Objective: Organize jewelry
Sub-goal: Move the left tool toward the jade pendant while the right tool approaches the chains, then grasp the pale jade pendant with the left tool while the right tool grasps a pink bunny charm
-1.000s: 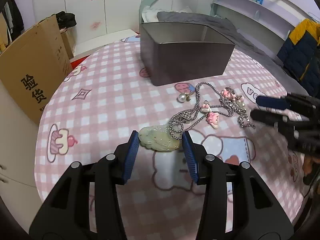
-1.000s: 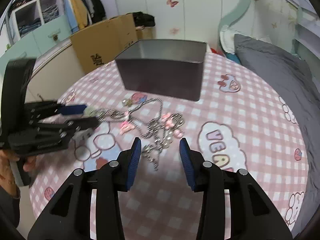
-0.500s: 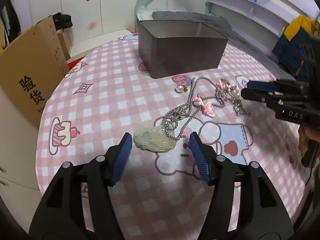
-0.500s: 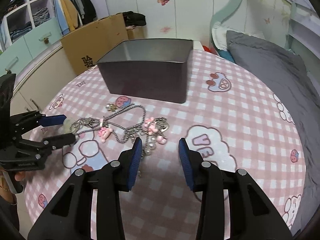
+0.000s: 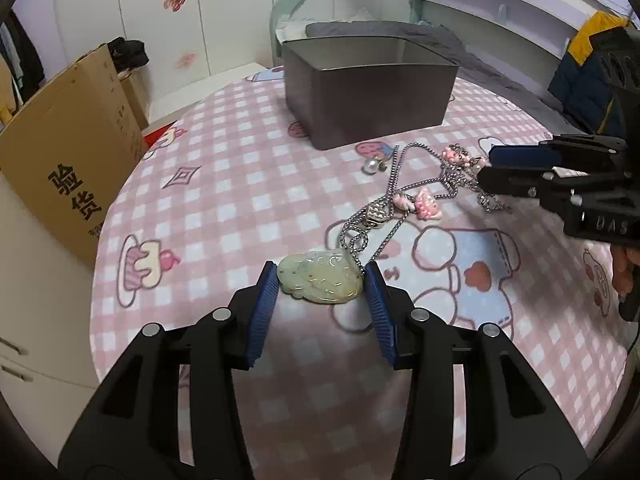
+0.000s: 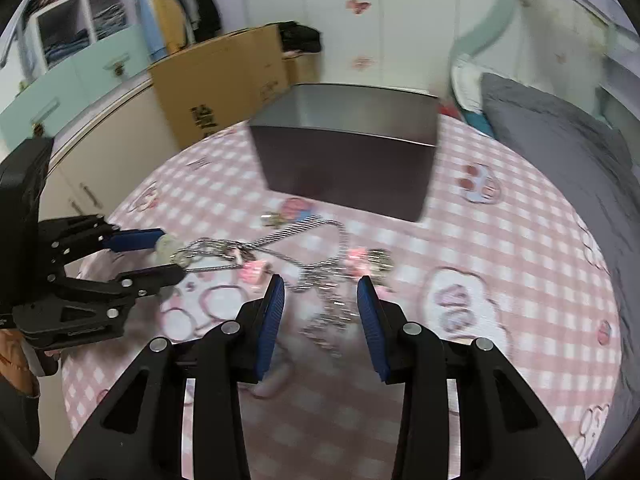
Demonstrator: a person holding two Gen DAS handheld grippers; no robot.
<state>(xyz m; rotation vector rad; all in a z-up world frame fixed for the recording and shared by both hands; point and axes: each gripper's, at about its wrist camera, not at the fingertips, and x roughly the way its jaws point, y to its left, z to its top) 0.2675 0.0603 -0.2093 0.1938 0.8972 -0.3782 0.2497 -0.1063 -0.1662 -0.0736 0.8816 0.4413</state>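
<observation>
A pale green jade pendant on a silver chain lies on the pink checked tablecloth. My left gripper is open with its blue pads on either side of the pendant, just touching it. A tangle of chains with pink charms and a pearl earring lies beyond. My right gripper is open, low over the tangled chain. It shows from the side in the left wrist view. A dark metal box stands open behind the jewelry.
A cardboard box stands left of the round table. A grey bed lies to the right. The table edge curves close on the left.
My left gripper moved forward and narrowed around the jade pendant. My right gripper moved forward and down over the tangled chains; its view is blurred by motion.
</observation>
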